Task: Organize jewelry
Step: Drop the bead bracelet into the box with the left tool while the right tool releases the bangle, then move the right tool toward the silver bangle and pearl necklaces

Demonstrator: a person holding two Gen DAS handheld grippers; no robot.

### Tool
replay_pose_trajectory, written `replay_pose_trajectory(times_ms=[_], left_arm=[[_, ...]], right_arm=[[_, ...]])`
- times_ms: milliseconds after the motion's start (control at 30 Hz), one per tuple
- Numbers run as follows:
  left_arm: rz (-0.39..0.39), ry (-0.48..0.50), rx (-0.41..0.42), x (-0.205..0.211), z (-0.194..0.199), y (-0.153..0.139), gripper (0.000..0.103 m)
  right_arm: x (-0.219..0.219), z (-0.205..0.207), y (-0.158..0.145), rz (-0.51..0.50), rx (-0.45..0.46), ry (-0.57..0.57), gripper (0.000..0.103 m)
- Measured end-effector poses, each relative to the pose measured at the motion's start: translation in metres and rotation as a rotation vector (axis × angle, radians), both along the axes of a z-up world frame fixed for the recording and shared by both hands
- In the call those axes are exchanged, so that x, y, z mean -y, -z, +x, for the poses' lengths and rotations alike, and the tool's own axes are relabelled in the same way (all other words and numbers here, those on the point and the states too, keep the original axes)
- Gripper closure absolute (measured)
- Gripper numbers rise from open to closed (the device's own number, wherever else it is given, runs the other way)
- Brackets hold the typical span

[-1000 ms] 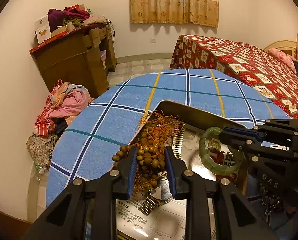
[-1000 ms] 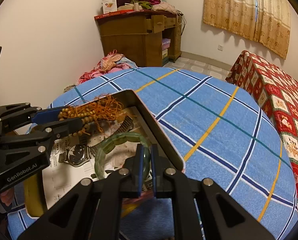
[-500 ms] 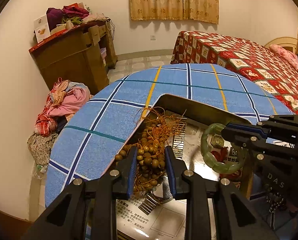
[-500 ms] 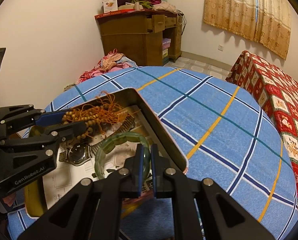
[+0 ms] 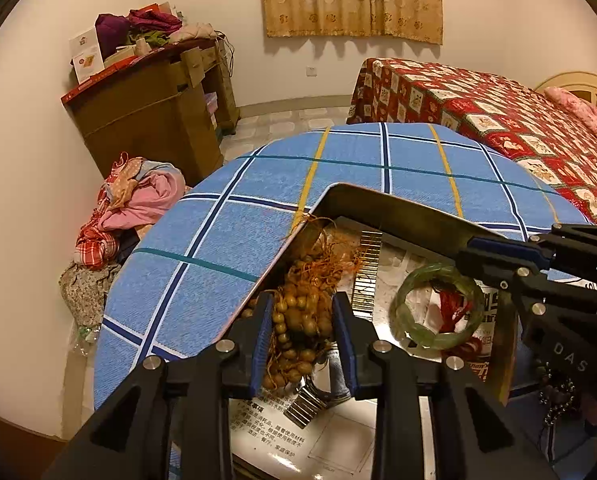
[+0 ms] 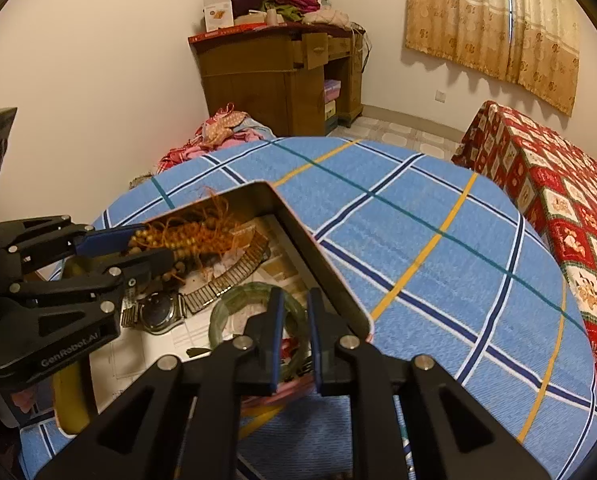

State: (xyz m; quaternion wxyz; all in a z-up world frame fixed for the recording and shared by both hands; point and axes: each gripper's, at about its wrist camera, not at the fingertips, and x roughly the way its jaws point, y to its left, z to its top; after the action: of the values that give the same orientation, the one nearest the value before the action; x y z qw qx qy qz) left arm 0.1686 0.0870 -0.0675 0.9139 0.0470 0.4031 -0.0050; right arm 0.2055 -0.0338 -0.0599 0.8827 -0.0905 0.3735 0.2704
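Note:
A metal tin lies on the blue plaid table. My left gripper is shut on a bunch of brown wooden beads with orange tassels, held low inside the tin by its left wall. My right gripper has its jaws slightly parted around the rim of a green jade bangle, which sits low in the tin. A wristwatch with a metal band lies on the tin's floor.
A paper sheet with print lines the tin. A dark bead string lies at the right. Beyond the table are a wooden desk, a heap of clothes and a red quilted bed.
Both grippers have sunk lower into the tin. The beads now rest near the tin's left wall. The right jaws have opened a little around the bangle, which has dropped to the floor.

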Motion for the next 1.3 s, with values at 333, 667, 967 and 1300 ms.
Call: replay_pose_trajectory(times_ms=[333, 667, 967, 1300], left_arm=[[0.018, -0.006, 0.055, 0.001, -0.011, -0.011, 0.038], [-0.005, -0.081, 0.107, 0.001, -0.049, -0.013, 0.038], [0.001, -0.085, 0.156, 0.034, -0.086, -0.006, 0.038], [0.064, -0.015, 0.185, 0.071, -0.099, -0.011, 0.038]], right_arm=[[0.010, -0.008, -0.009, 0.035, 0.019, 0.012, 0.061], [0.064, -0.030, -0.017, 0.038, 0.040, 0.040, 0.042], [0.132, -0.043, 0.004, 0.022, -0.029, 0.162, 0.060], [0.121, -0.045, 0.019, -0.037, -0.123, 0.061, 0.075]])
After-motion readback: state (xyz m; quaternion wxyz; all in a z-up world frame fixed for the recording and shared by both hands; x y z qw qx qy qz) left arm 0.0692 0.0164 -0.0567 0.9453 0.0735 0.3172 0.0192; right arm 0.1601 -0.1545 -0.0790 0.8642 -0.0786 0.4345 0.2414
